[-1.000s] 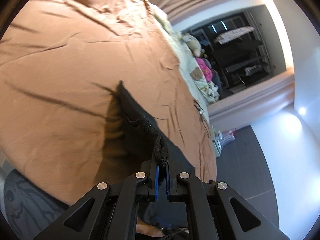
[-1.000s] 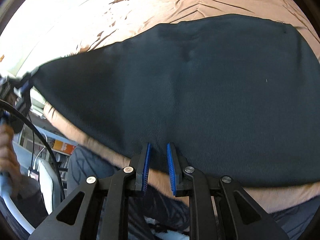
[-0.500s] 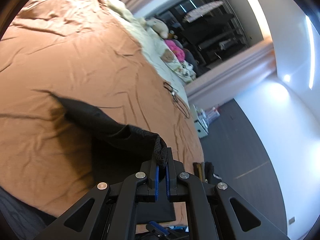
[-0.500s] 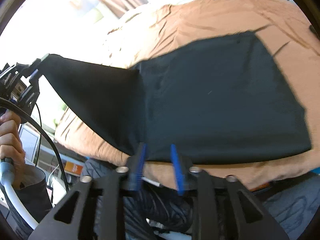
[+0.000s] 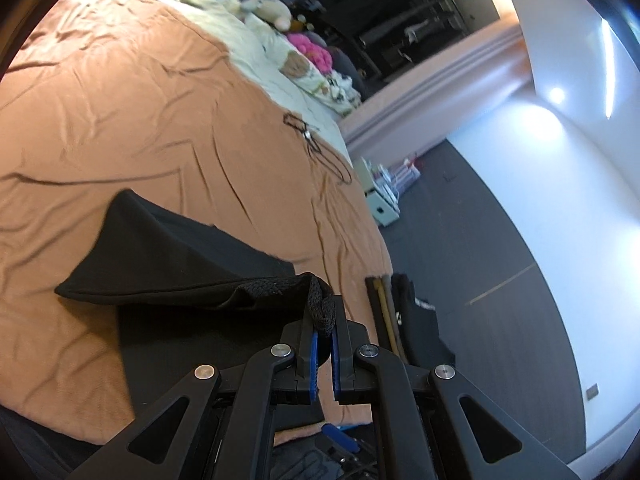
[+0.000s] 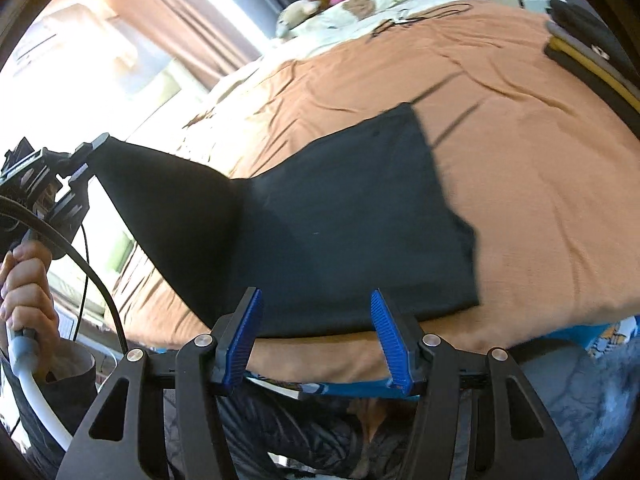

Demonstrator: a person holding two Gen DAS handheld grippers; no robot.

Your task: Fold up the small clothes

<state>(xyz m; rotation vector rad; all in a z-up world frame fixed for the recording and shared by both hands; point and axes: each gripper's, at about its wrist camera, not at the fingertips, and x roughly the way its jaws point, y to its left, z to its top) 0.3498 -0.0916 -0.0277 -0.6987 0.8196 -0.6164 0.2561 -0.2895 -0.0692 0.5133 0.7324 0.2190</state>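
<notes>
A black garment lies spread on the brown bedspread. One corner of it is lifted off to the left. My left gripper is shut on that corner, and the black cloth drapes from it in a raised fold over the flat part. In the right wrist view the left gripper hangs above the bed's left side, with a hand on its handle. My right gripper hovers at the garment's near edge. Its jaws are opening, and its blue pads press on nothing.
Pillows and soft toys sit at the head of the bed. A black cord lies on the bedspread. A stack of folded clothes rests at the bed's right edge. Dark floor runs beside the bed.
The left gripper has carried the pinched corner up and across, raising a fold of cloth. The right jaws have spread wide and drawn back from the garment's near edge.
</notes>
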